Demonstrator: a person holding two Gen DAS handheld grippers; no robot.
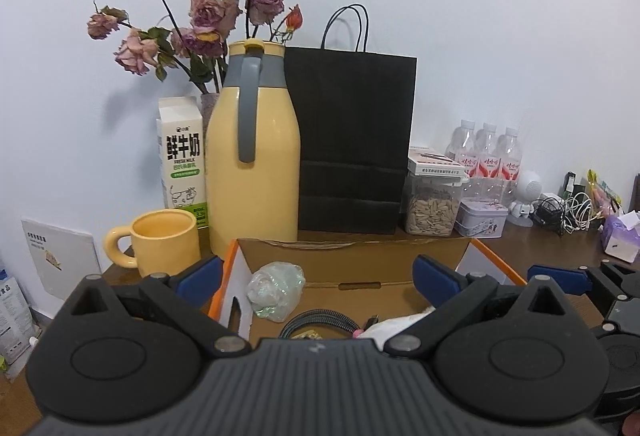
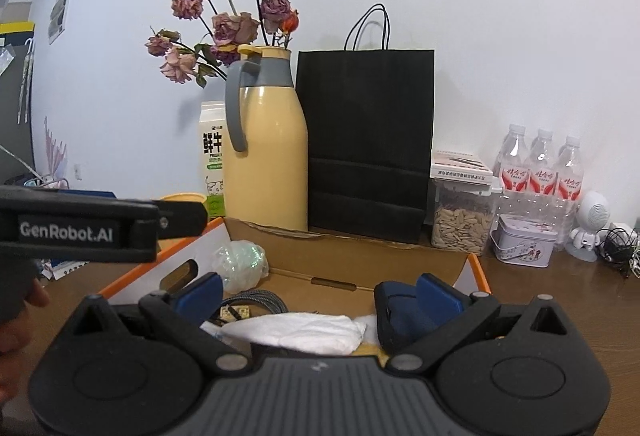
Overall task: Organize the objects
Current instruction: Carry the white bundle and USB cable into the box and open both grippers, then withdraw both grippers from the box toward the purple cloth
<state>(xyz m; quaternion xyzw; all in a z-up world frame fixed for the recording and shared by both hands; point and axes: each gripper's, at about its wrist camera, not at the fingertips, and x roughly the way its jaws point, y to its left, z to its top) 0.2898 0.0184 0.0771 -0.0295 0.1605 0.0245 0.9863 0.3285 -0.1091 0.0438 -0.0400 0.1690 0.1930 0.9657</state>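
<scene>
Below wide-apart jaws (both empty): cardboard box.

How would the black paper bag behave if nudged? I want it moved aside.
The black paper bag stands tall and narrow beside the yellow flask, so it probably tips easily. Its paper walls look thin, likely light and crushable. Contents are hidden.

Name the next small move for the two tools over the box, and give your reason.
Probably lower the right tool toward the white cloth in the box and close on it. Both tools are open and empty, the left tool too, and the cloth lies loose right below the right one, on top of the cable and other clutter, so it looks easiest to lift first.
</scene>
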